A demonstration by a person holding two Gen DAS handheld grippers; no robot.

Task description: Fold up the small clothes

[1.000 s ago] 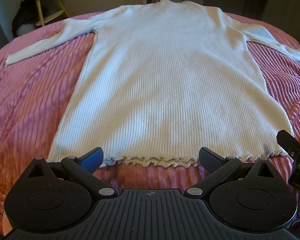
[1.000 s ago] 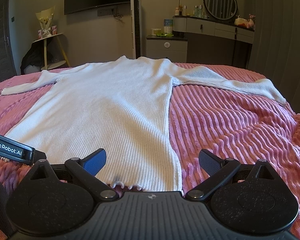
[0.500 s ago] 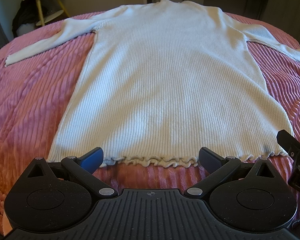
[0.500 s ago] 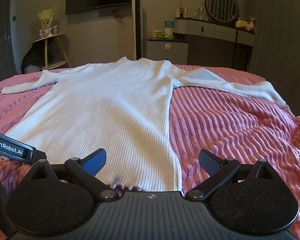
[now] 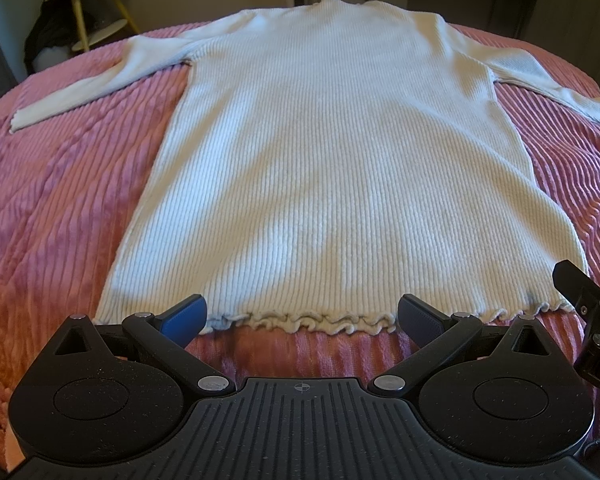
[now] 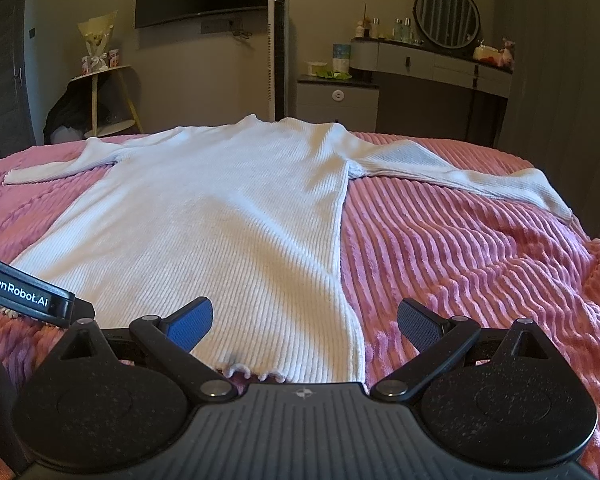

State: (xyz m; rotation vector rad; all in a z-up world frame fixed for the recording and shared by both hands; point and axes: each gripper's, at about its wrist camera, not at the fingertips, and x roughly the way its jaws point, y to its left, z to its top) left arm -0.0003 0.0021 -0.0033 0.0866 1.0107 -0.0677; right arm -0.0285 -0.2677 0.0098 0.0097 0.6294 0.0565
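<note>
Right wrist view tilted up slightly since a second ago; left view unchanged. Left gripper [image 5: 300, 316] spread wide just short of the white sweater's [image 5: 340, 152] ruffled hem, sweater flat on pink bedspread [image 5: 60, 200]. Right gripper [image 6: 304, 322] also spread, empty, straddling the sweater's right hem corner.

Your left wrist cam sits low at the white ribbed sweater [image 5: 340, 160] hem, centred, facing its collar. Your right wrist cam sits at the hem's right corner, same heading. Both share the sweater.
</note>
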